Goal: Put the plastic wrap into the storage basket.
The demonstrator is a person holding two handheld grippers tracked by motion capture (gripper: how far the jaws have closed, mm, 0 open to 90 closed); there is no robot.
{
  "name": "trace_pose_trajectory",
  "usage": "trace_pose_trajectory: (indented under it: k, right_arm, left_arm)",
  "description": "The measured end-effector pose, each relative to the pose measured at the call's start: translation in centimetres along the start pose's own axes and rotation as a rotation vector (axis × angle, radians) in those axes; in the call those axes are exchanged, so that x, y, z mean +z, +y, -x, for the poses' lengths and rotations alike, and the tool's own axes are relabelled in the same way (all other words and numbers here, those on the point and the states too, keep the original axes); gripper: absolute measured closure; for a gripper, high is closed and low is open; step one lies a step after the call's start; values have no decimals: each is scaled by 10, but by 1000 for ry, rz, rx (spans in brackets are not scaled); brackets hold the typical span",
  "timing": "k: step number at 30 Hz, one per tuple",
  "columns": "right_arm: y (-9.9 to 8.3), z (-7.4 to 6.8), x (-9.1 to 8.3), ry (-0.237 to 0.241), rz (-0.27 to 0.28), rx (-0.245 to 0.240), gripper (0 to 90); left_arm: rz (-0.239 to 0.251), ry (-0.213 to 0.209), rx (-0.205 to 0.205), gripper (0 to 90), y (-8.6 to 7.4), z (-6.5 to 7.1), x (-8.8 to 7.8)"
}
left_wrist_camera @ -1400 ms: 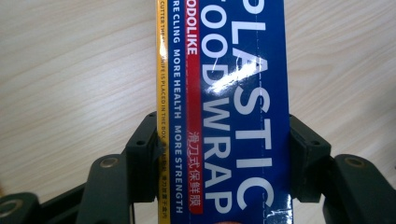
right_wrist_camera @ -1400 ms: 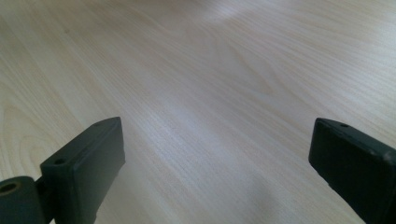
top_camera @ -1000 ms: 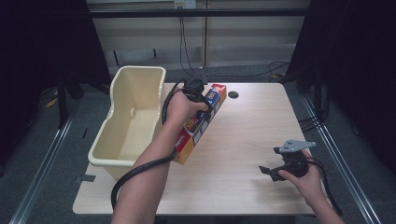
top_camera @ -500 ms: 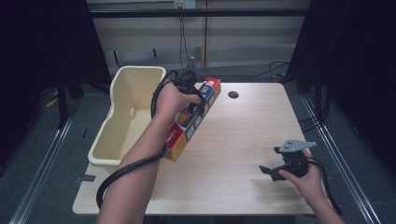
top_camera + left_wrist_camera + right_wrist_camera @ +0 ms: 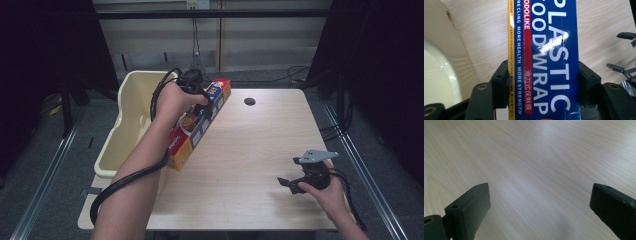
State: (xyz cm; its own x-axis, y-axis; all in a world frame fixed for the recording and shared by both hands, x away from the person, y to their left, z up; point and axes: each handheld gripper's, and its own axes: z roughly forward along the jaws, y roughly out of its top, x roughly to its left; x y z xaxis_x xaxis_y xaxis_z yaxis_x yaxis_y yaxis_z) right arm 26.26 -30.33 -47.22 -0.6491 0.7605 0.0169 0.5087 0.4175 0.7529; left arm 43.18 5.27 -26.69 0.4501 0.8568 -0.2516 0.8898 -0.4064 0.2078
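In the high view, the long cardboard box of plastic wrap [image 5: 200, 122], printed blue, red and yellow, is seen held at a slant above the left edge of the pale wooden table [image 5: 250, 150], its far end pointing to about one o'clock and its near end to about seven o'clock. The left gripper [image 5: 192, 87] is clamped across the box toward its far end; the jaws themselves are covered by the hand and the box. Much of the cream plastic tub [image 5: 127, 125], just beside the table at nine o'clock, is hidden behind the forearm and the box. The right gripper [image 5: 300, 180] is held low over the table at about four o'clock, well apart from the box; whether it touches the wood cannot be told.

In the left gripper view, the box [image 5: 544, 57] is seen pressed between both black jaws, its two ends cut off by the frame. A curved part of the tub [image 5: 439, 75] appears at nine o'clock, and blurred grey parts of the other gripper at three o'clock.

In the right gripper view, the jaws are spread wide with nothing between them, and bare table [image 5: 536, 170] lies beyond.
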Motion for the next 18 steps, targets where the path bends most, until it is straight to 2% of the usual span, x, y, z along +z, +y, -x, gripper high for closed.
trace_pose_trajectory:
  k: [9, 10, 13, 15, 18]
  right_arm:
    - [0, -1, 0, 0, 2, -5, 31]
    - [0, 0, 0, -1, 2, -7, 31]
    - [1, 0, 0, 2, 3, -7, 31]
    - [1, -1, 0, 2, 3, -8, 31]
    - [1, 0, 0, 3, 3, -8, 31]
  left_arm:
    - [-3, 13, 1, 406, -6, -8, -18]
    - [-2, 8, -9, 406, -7, -9, -20]
    - [-1, 20, 0, 406, -8, -10, -24]
    - [6, 15, -20, 406, -9, -12, -28]
    - [1, 21, -13, 406, -10, -15, -33]
